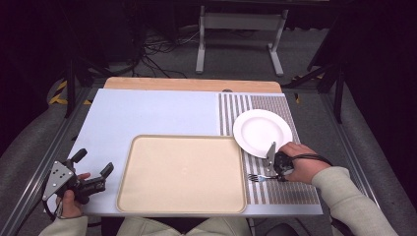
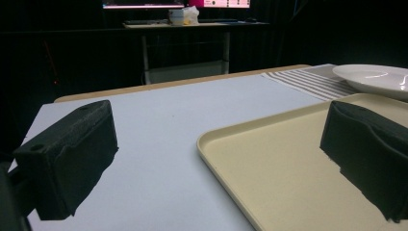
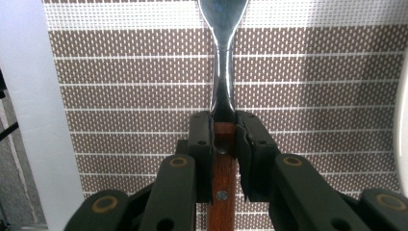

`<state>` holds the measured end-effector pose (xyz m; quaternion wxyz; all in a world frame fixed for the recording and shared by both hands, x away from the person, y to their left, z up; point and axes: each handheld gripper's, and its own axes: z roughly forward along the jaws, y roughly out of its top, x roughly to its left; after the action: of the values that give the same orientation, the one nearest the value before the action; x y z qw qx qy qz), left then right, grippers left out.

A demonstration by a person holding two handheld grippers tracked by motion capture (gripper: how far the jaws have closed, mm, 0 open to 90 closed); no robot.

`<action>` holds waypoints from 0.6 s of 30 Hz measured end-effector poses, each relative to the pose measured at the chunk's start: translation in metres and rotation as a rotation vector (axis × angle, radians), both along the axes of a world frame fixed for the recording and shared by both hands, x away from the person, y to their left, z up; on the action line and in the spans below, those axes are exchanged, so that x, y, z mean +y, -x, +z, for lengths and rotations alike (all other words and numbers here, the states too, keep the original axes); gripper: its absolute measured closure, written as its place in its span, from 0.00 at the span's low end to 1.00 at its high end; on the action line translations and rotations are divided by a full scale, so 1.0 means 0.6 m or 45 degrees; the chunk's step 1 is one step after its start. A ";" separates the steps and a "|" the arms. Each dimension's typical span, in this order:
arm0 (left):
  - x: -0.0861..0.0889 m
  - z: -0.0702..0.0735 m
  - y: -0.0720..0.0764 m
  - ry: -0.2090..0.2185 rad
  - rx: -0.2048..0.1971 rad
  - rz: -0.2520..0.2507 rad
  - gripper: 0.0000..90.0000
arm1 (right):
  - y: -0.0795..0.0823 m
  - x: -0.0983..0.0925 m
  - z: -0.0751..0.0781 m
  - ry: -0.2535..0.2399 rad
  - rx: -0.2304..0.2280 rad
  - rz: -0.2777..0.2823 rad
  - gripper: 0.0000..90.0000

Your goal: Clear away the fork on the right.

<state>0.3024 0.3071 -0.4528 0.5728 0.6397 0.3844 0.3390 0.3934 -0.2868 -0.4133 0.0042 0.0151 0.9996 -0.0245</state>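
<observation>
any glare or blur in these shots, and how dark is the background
High view: even light on the table, surroundings near black. Left gripper view: glare streak on the white plate, near jaws soft, bright monitors far behind. Right gripper view: sharp placemat weave, specular shine on the fork neck, shadow beside it.

Bench (image 1: 147, 113) evenly lit from overhead; surroundings beyond it dark. Glare on plate (image 2: 375, 77). Near fingers (image 2: 67, 159) soft, slightly blurred.

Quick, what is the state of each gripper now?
Left gripper: open, holding nothing.
Right gripper: closed on the wooden handle of the fork.
</observation>
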 end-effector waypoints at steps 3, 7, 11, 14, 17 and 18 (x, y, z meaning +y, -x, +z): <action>0.000 0.000 0.000 0.000 0.000 0.000 0.00 | 0.001 0.001 0.000 0.004 -0.004 0.011 0.86; 0.001 0.000 0.000 0.000 0.000 0.001 0.00 | 0.003 0.001 0.000 0.003 -0.021 0.029 0.86; 0.000 0.000 0.000 0.005 0.002 0.001 0.00 | 0.004 0.002 0.001 0.002 -0.023 0.031 0.86; 0.001 0.000 0.000 0.004 0.000 0.003 0.00 | 0.006 0.003 0.005 -0.010 -0.031 0.026 0.86; 0.000 0.000 0.000 0.009 0.004 0.003 0.00 | 0.008 0.004 0.012 -0.022 -0.037 0.017 0.86; 0.000 0.000 0.000 0.010 0.004 0.003 0.00 | 0.010 0.004 0.022 -0.030 -0.048 0.005 0.86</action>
<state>0.3024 0.3072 -0.4530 0.5742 0.6377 0.3873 0.3371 0.3876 -0.2845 -0.4003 0.0231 0.0134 0.9996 -0.0123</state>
